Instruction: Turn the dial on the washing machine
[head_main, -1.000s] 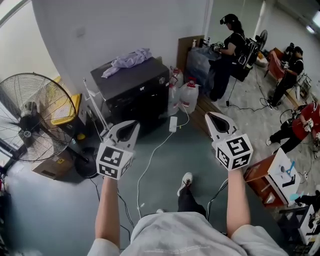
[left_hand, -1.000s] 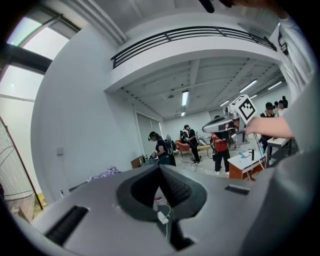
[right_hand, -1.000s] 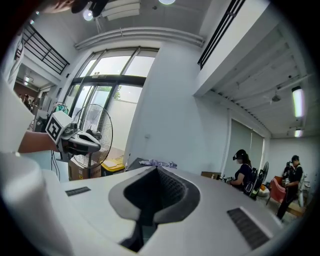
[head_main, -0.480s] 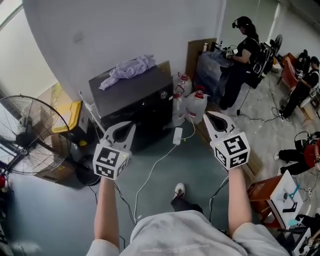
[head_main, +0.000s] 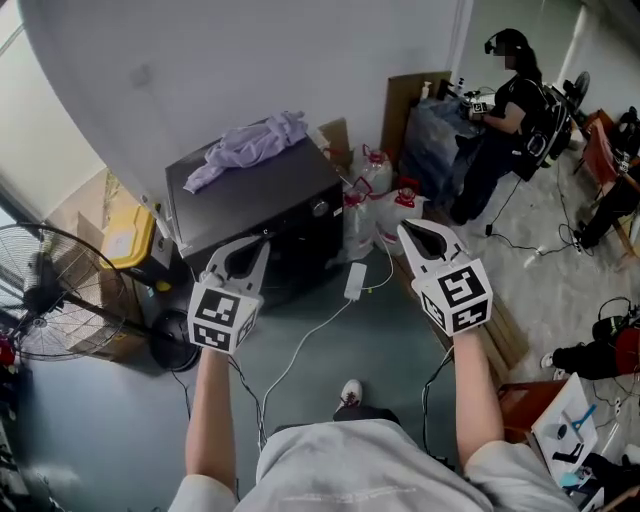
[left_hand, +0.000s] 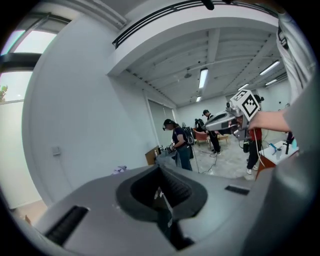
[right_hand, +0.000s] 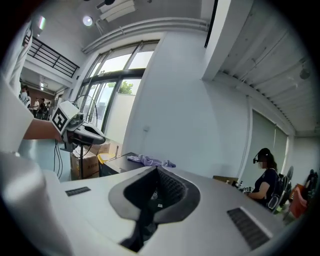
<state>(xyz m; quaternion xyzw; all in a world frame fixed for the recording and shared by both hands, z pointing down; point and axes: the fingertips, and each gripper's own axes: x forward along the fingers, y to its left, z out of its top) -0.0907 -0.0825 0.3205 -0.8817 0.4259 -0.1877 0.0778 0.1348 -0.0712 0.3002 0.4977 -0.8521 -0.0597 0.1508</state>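
Observation:
The black washing machine stands against the white wall with a lilac cloth lying on its lid. A small silver dial shows on its front panel, near the right end. My left gripper is held in the air in front of the machine's front face, shut, with nothing in it. My right gripper hangs to the right of the machine over the jugs, also shut and empty. In the right gripper view the machine and cloth lie beyond the closed jaws.
A standing fan and a yellow-lidded box are at the left. Water jugs stand right of the machine. A white power strip with its cord lies on the floor. A person works at the back right.
The view has shifted: the fan has slid off to the left and the washing machine now sits directly ahead of the left gripper. Both grippers stay shut and held out in front.

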